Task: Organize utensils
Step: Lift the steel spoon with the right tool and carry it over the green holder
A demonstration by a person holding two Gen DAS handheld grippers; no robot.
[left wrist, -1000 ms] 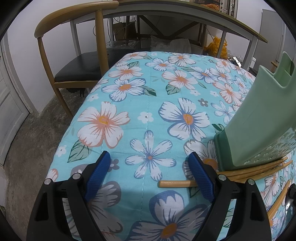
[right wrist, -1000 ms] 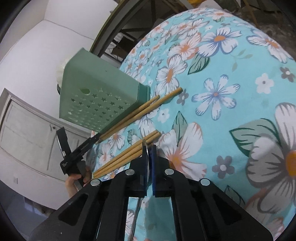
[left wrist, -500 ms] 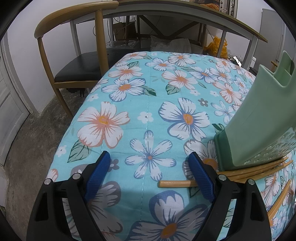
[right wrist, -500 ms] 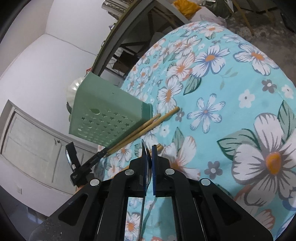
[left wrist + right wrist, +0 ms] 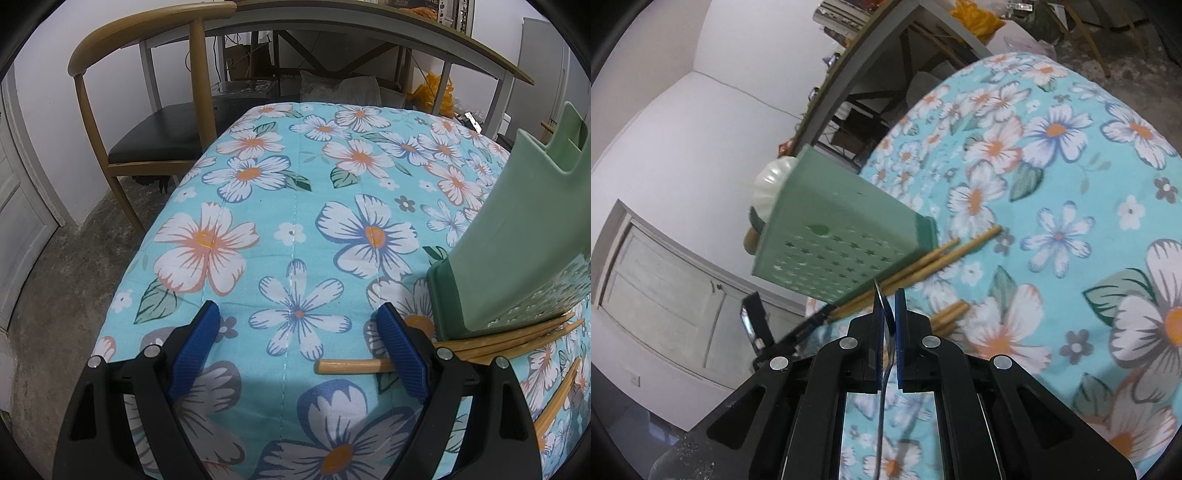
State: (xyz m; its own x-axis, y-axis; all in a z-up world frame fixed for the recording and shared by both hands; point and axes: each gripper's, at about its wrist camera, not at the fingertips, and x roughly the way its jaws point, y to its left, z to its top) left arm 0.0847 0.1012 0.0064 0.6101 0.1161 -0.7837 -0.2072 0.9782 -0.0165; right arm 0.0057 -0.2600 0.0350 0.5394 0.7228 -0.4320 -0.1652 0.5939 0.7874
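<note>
A pale green utensil holder (image 5: 517, 240) with star-shaped holes (image 5: 842, 229) stands on the flowered tablecloth (image 5: 295, 221). Wooden chopsticks (image 5: 351, 367) lie on the cloth along its foot (image 5: 923, 262), and a second bundle of chopsticks (image 5: 947, 314) lies nearer the right gripper. My left gripper (image 5: 299, 314) hangs open over the cloth; one chopstick end reaches in between its blue pads (image 5: 402, 350), untouched. My right gripper (image 5: 888, 295) is shut on a thin metal utensil (image 5: 881, 306) seen edge-on, its stem running down between the fingers. It is lifted above the cloth, in front of the holder.
A wooden chair (image 5: 155, 122) with a black seat stands past the table's far left corner, and a grey-framed desk (image 5: 406, 48) runs behind it. A white ribbed round object (image 5: 772, 184) sits behind the holder. The cloth (image 5: 1071, 184) extends to the holder's right in the right wrist view.
My right gripper has risen with the metal utensil, away from the nearer chopstick bundle, and tilted up toward the holder. The left gripper has stayed still.
</note>
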